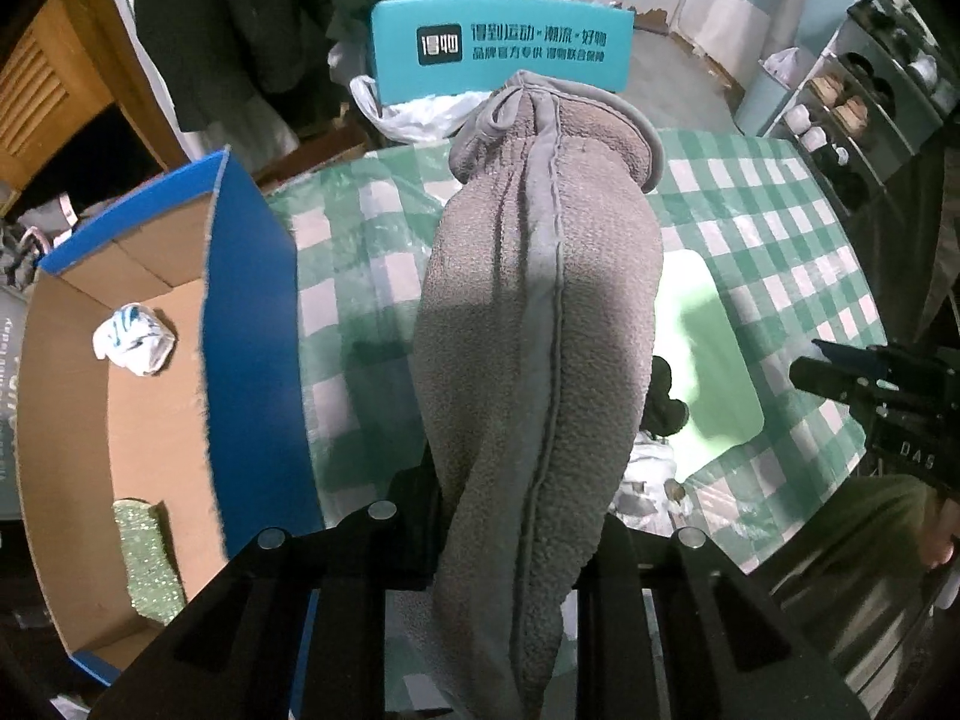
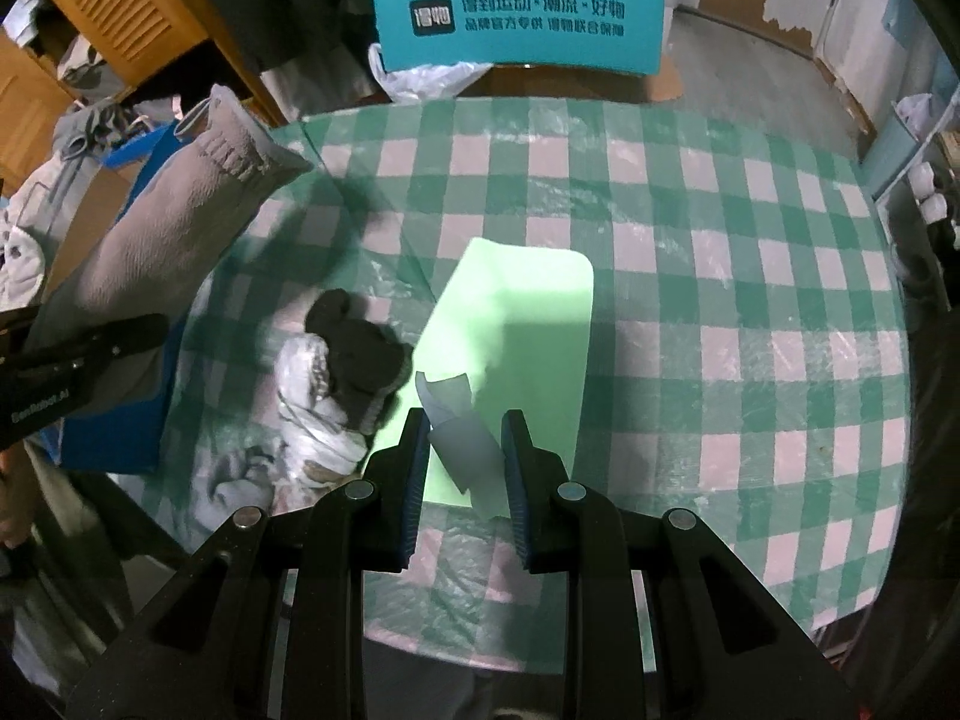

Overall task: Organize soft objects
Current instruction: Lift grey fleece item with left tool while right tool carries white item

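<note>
Hanging from the left tongs [image 1: 510, 540] in the left wrist view is a grey fleece cloth [image 1: 534, 300], bunched and clamped between the jaws, its drawstring end dangling over the bench [image 1: 780, 228] with its green checked cover. Beside it to the left stands an open cardboard box [image 1: 252, 324] with blue outer walls; a crumpled white cloth [image 1: 135, 339] and a green sparkly piece [image 1: 147, 558] already lie inside, so part of the sorting looks done. The grey cloth is not yet in the box.

From the right wrist view, the right tongs [image 2: 465, 468] stand narrowly apart with a thin translucent pale sheet [image 2: 465, 438] between the blue pads; it seems pinched, lifted above a light green mat [image 2: 516, 330]. Just left of the mat lies a heap still to be dealt with: a black sock-like item [image 2: 360, 354] on top of a white-grey bundle [image 2: 312, 414]. The grey fleece cloth appears at the left edge, above the box. Judging by this, several soft pieces remain on the bench.
</note>
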`<state>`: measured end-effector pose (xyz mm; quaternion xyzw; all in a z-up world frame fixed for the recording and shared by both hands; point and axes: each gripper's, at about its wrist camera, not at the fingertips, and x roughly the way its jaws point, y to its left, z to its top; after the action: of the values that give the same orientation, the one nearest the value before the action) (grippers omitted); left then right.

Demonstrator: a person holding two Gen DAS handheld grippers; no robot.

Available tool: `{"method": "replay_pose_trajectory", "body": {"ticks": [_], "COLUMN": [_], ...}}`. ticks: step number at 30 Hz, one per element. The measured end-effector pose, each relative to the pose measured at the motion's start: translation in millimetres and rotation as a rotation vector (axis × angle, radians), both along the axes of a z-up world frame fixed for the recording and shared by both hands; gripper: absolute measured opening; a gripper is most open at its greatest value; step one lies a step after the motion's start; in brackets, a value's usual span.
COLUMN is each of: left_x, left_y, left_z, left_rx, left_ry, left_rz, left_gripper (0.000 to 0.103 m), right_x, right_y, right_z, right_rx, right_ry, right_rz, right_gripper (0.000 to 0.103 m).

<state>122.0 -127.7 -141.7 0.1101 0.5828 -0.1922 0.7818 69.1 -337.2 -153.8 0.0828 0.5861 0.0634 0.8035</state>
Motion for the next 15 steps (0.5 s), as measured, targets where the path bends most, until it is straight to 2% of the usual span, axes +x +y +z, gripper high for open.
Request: {"method": "replay_pose_trajectory", "body": {"ticks": [15], "left_x": [-23.6], "left_y": [38.6], "left_z": [27.9], "left_rx": [-0.014], "left_ry": [-0.037], "left_rz": [0.037], "left_gripper": [0.021], "right_x": [-5.1], "right_y": [30.7], "right_z": [44.4], "right_rx": [-0.032], "right_ry": [-0.063], "right_rz": [0.041], "right_gripper": [0.023]}}
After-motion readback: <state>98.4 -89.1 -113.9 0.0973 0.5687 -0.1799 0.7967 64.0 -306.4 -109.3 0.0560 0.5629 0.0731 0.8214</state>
